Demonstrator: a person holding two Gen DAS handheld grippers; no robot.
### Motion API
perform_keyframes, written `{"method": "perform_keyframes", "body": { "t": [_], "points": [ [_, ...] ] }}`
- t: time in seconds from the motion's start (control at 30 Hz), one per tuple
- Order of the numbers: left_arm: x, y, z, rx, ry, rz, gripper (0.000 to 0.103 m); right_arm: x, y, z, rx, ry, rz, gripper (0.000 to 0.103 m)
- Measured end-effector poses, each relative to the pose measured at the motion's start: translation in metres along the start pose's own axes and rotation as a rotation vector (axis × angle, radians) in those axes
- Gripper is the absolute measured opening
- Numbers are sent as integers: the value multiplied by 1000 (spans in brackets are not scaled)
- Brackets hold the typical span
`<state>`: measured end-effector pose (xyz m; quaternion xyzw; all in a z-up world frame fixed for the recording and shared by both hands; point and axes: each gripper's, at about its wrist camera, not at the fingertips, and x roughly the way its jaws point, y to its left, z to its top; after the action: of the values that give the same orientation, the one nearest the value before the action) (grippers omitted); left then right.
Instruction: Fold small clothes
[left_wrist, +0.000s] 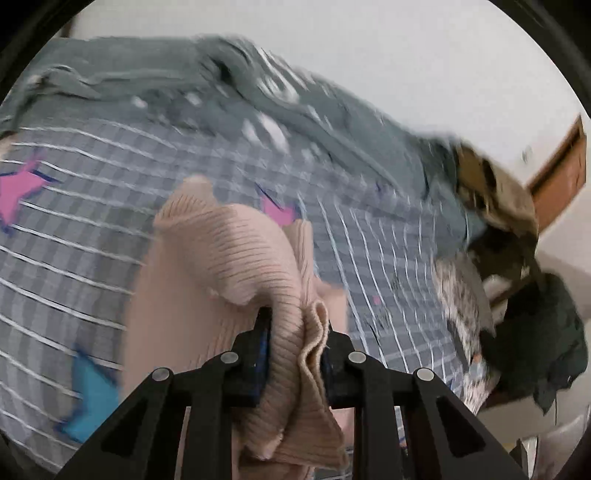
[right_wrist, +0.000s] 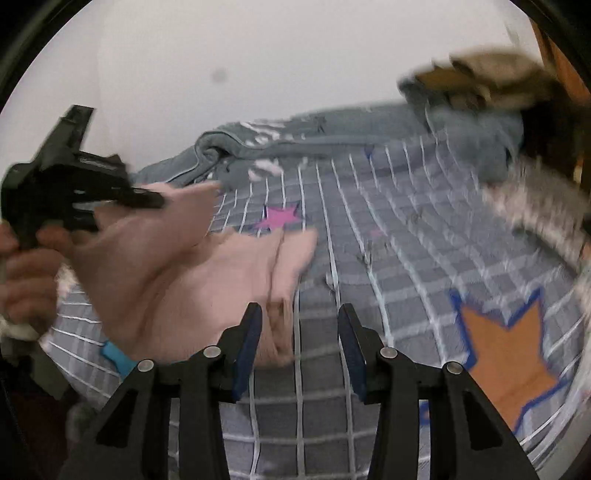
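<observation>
While the left gripper (left_wrist: 293, 349) pinches a bunched edge of the pink knit (left_wrist: 236, 258), the garment hangs off its jaws, partly lifted over the bed. Jaws are closed on the fabric; ribbed cloth fills the gap and spills out toward the camera.

Right gripper (right_wrist: 300, 345): jaws apart, nothing between the pads. The knit's lower edge sits just beside its left finger (right_wrist: 248, 343), not pinched as far as I can tell. From this side the left tool sits at far left, held in a hand (right_wrist: 26, 266), with the knit draped from it down to the bedsheet (right_wrist: 388, 229).

Surroundings: grey checked sheet with white lines and star prints (pink, blue, orange). A grey blanket (left_wrist: 155, 81) is rumpled along the far edge by the wall. A clothes pile (left_wrist: 517, 280), dark and patterned pieces, sits at the sheet's right side, well apart from the knit. Both views are motion-blurred.

Step, my read: pick-up and spread, no fold made yet. The knit is crumpled and held at one point only.

Next move likely needs:
- right gripper to close on a second edge or corner of the knit
- both to pull apart and take out the bunching
- lay it flat on bare sheet, away from the pile

Risk: the bunched grip may hold several layers, so the spread could come out twisted.
</observation>
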<state>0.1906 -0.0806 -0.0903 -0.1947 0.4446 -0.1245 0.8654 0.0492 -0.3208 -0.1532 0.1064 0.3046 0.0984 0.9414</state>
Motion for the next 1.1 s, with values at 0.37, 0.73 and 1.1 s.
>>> {"method": "perform_keyframes", "body": {
  "t": [0.37,0.73,1.1],
  "points": [
    [0,-4,-8,33,50,-56,58,-7,-4,-12,25,-11,113,43],
    [-72,92,-5,-58,-85,67,61,43,52,25,143,1,264,58],
    [-73,132,-33,-138,-70,33,61,39,29,19,163,-65,145,10]
  ]
}}
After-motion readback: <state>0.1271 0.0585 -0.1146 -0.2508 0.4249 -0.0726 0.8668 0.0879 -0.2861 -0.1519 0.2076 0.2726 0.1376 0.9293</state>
